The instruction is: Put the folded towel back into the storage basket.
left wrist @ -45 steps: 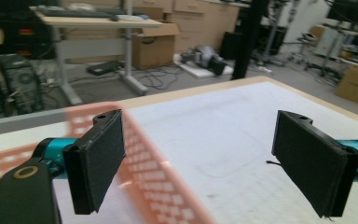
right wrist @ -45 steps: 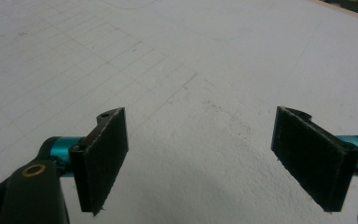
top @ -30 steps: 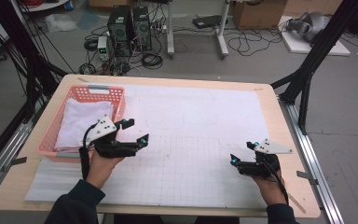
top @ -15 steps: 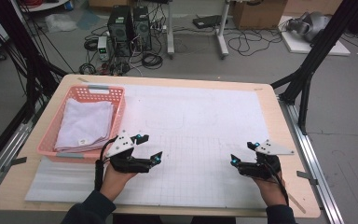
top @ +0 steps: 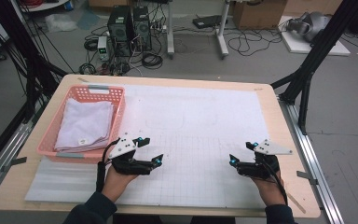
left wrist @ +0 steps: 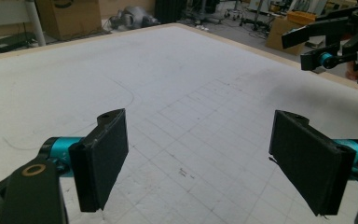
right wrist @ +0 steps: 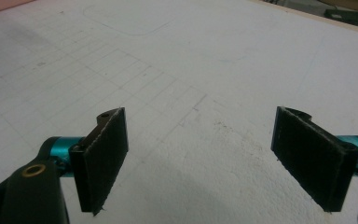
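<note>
White gridded mat covers the table; folded towels sit in the pink basket, up-left of the left gripper, clearly the closer one. Right gripper sits well apart. Both have jaws spread, empty.

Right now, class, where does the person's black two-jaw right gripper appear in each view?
High view: the black two-jaw right gripper is at lower right, above the white gridded mat.
Left gripper view: right gripper in the top right corner, jaws apart.
Right gripper view: right gripper, jaws rising from the bottom, wide apart.
Shared landmark: the mat's curved drawn outline.
</note>
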Tool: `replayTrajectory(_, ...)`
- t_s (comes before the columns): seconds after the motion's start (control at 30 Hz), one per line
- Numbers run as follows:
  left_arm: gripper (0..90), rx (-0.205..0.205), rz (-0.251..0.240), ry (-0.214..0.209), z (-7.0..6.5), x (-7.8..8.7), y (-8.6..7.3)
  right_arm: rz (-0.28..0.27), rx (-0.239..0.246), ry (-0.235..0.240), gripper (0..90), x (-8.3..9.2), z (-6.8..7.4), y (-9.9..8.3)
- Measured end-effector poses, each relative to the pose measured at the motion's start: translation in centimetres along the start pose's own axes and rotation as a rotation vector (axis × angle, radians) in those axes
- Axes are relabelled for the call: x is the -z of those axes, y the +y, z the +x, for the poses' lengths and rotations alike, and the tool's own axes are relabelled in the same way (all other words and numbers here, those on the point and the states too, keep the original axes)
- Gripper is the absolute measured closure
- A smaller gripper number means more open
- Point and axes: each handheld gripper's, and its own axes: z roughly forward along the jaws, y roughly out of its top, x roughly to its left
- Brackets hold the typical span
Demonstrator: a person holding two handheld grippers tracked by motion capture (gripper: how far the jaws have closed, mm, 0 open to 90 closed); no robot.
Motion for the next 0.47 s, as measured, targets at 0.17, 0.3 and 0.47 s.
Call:
replayTrajectory(0.17, 19.9, 0.004, 0.001, 0.004, 0.22, 0.01, -0.06, 0.0, -0.002, 0.003, 17.3, -0.05, 0.03, -0.01)
replayTrajectory(0.3, 19.9, 0.007, 0.008, 0.007, 0.37, -0.05, -0.18, 0.005, -0.006, 0.002, 17.3, -0.1, -0.03, -0.07)
replayTrajectory(0.47, 19.8, 0.017, 0.005, 0.012, 0.54, -0.1, -0.23, 0.005, -0.004, 0.005, 17.3, -0.15, -0.07, -0.05)
